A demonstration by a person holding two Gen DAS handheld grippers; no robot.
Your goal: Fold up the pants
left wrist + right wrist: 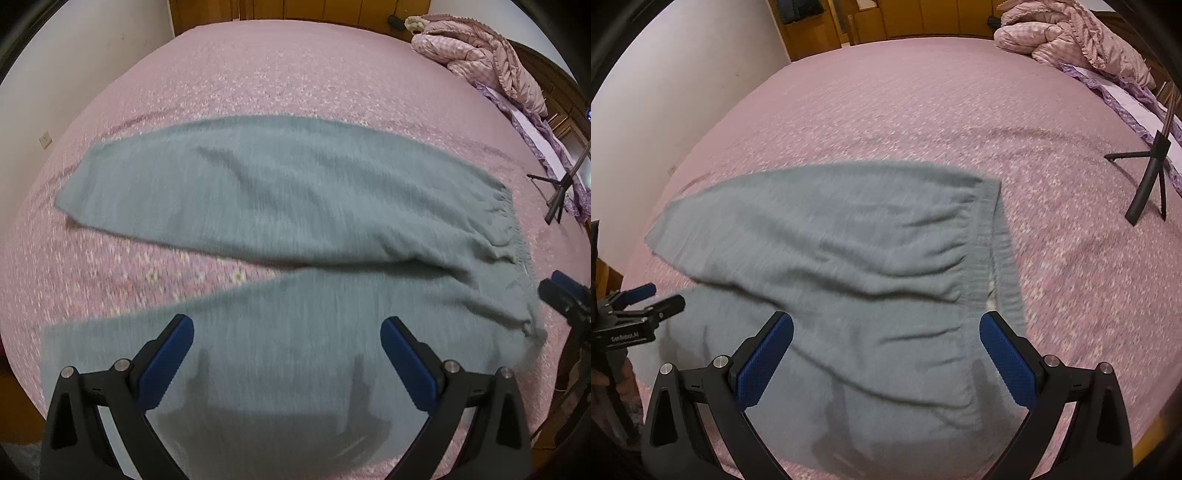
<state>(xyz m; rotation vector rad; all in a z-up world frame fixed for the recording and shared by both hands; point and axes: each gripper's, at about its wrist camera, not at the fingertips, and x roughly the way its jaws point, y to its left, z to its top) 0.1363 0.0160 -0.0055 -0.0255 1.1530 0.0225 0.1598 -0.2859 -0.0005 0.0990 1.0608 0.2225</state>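
Grey-green pants (280, 192) lie spread on a pink bed, the two legs apart in a V, the elastic waistband (517, 240) at the right. My left gripper (286, 332) is open and empty, hovering over the near leg. In the right wrist view the pants (831, 251) lie ahead with the waistband (1001, 258) running down the right side. My right gripper (886, 328) is open and empty, above the waist end. The left gripper also shows at the left edge of the right wrist view (639, 306), and the right gripper at the right edge of the left wrist view (561, 291).
The pink flowered bedspread (258, 74) covers the bed. A bunched pink quilt (480, 51) lies at the far right corner. A black tripod (1148, 173) stands on the bed at the right. A white wall (683, 74) is at the left, wooden furniture behind.
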